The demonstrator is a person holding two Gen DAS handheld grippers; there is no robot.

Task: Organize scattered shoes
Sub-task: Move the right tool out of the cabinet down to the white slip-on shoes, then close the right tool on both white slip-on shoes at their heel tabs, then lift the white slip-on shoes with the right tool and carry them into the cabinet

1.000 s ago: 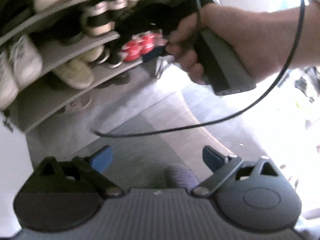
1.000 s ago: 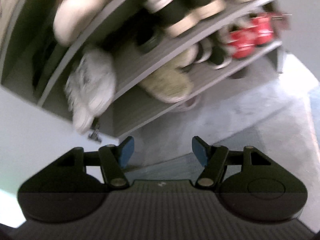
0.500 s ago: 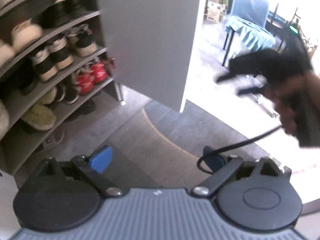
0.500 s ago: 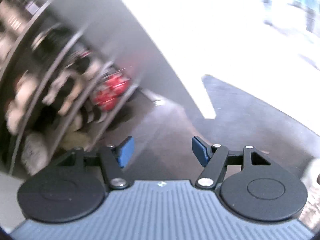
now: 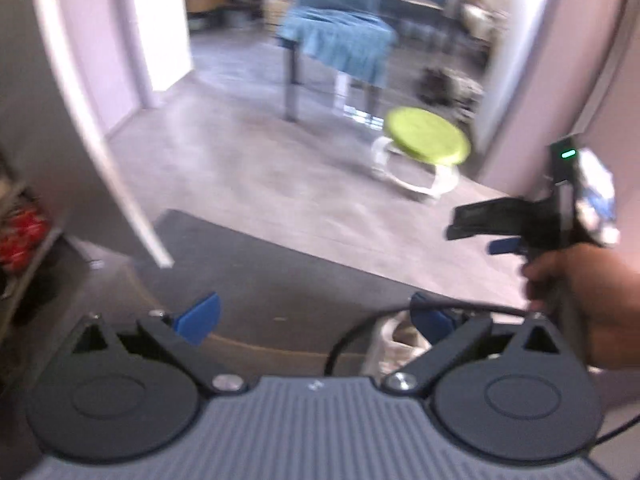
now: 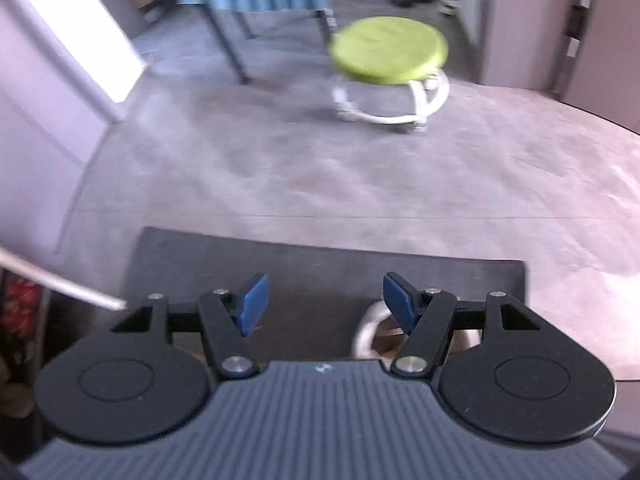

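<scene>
Left wrist view: our left gripper (image 5: 316, 316) stands wide, nothing between; only here we see our right hand (image 5: 592, 296), its cable (image 5: 360, 332) and the red shoes (image 5: 20, 236) on the rack at left
Right wrist view: our right gripper (image 6: 324, 300) stands apart, empty, over the dark mat (image 6: 320, 264); a pale shoe (image 6: 376, 336) lies just behind its right finger; the green stool (image 6: 390, 54) shows whole

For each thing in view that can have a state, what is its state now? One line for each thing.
Left gripper: open, nothing between its blue fingers.
Right gripper: open, empty.
Round lime-green stool with white frame: upright, unoccupied.
Blue-covered chair: upright, unoccupied.
Dark floor mat: lying flat.
Pale shoe: on the mat, not gripped.
</scene>
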